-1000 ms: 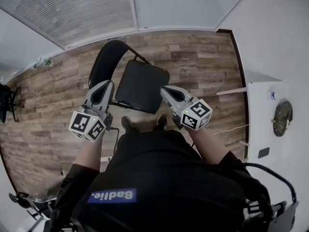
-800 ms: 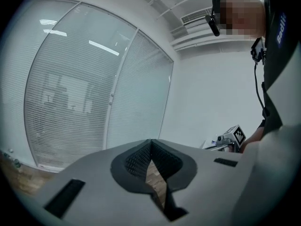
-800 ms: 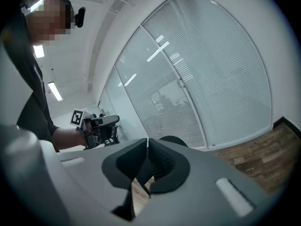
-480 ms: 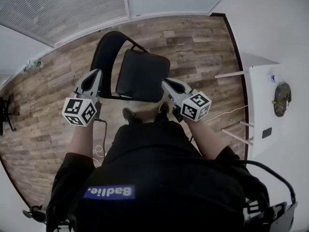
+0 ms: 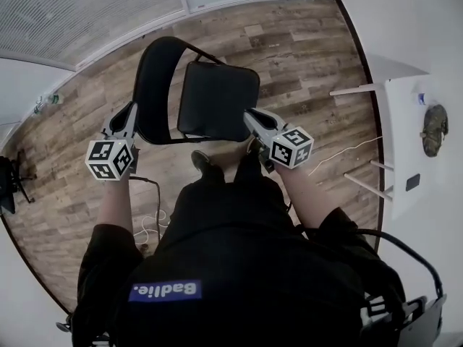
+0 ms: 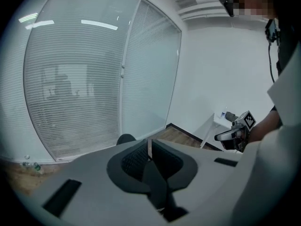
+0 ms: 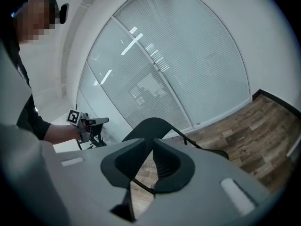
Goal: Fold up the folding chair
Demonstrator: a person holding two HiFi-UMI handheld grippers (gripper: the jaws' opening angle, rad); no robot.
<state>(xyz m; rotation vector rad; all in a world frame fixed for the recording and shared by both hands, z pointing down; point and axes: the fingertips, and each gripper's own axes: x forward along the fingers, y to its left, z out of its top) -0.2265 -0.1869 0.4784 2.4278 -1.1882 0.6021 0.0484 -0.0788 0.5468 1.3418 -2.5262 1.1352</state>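
Observation:
A black folding chair (image 5: 217,100) stands unfolded on the wood floor in front of the person, its curved backrest (image 5: 154,85) to the left of the seat. My left gripper (image 5: 131,108) is shut and hangs just left of the backrest, apart from it, with nothing in it. In the left gripper view only the backrest's top (image 6: 126,138) shows beyond that gripper (image 6: 148,147). My right gripper (image 5: 248,114) is shut and empty at the seat's near right corner; whether it touches I cannot tell. In the right gripper view the backrest (image 7: 150,125) rises beyond that gripper (image 7: 149,145).
A white table (image 5: 427,85) with a mottled object (image 5: 434,129) stands at the right by the wall. Cables (image 5: 148,223) lie on the floor near the person's feet. Glass walls with blinds (image 5: 87,6) close the far side. A black stand (image 5: 7,186) sits at the left edge.
Both grippers have come down toward the chair. The left one has swung outward to the left of the backrest. The right one has sunk to the seat's near right corner.

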